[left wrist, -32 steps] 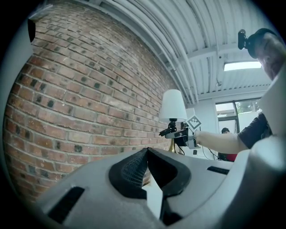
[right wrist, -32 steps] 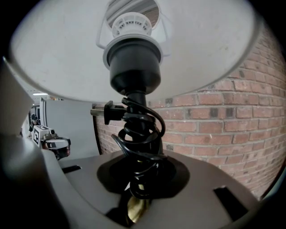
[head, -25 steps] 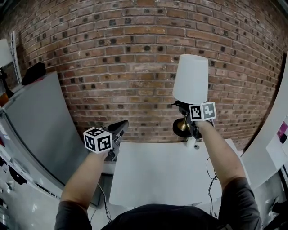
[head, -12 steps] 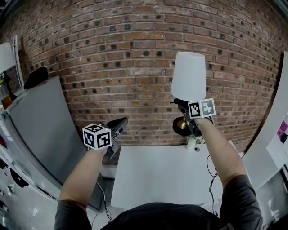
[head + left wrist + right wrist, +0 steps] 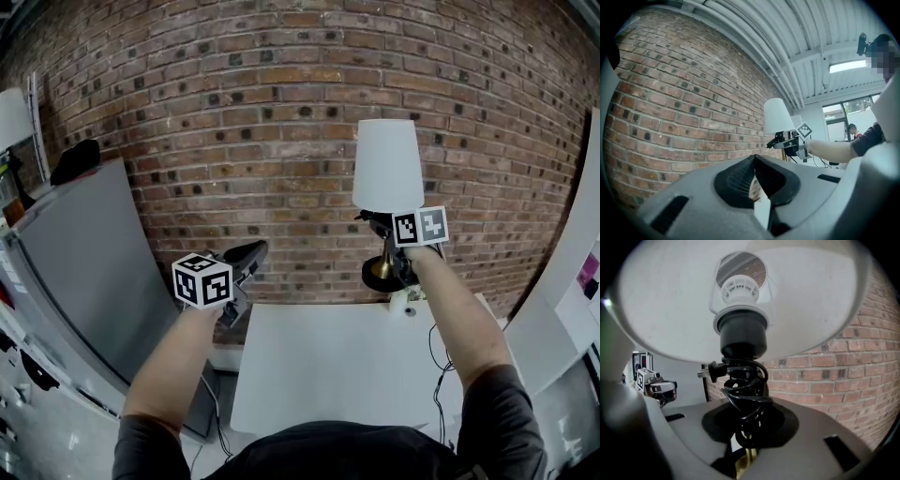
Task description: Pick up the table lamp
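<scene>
A red-brown brick wall (image 5: 234, 141) with dark-speckled bricks fills the back of the room. A white worktop (image 5: 328, 375) stands before it, with a large grey panel (image 5: 84, 253) to its left and a white board (image 5: 562, 300) to its right. Overhead runs a ribbed white ceiling (image 5: 778, 33) with a bright strip light (image 5: 847, 66). A window (image 5: 843, 117) shows daylight beyond.

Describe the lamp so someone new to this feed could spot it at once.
Start at the brick wall, then look just above the far right corner of the white table. There the right gripper is shut on the lamp. Its white tapered shade stands out against the red brick, above a brass stem wrapped in black cord.
</scene>
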`<state>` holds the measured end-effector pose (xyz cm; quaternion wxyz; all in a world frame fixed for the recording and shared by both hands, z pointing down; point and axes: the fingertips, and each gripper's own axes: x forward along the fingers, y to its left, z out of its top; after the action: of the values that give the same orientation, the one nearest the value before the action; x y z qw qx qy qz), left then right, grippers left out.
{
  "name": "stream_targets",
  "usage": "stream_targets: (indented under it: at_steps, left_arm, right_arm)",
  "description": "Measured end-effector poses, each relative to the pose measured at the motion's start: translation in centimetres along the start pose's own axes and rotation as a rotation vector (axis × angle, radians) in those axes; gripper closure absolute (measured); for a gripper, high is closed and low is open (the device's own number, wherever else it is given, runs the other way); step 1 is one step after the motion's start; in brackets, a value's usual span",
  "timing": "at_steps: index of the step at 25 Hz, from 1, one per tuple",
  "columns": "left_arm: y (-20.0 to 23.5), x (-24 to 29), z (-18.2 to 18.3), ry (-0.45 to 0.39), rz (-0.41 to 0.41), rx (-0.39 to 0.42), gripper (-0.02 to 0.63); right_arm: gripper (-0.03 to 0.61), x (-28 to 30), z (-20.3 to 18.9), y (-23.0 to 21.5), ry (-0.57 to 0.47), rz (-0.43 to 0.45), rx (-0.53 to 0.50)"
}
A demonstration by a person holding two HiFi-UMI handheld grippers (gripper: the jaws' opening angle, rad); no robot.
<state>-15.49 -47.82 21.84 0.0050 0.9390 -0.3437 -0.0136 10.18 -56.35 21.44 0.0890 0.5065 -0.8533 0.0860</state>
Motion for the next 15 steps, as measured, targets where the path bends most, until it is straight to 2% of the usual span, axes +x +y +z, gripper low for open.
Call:
stream_targets:
  at_steps: [8,15]
  left_arm:
    - [-0.18,0.32,-0.25,0.006,0.0,-0.004,0.609]
    - [-0.31,0.15,-0.05,-0.004,0.0,-0.004,0.609]
  right_arm:
    - [0.505,0.17,-1.02,-0.61,-0.021,0.022,0.049]
    - [0.505,-0.1,-0.6,-0.54,-0.035,0.019,0.034]
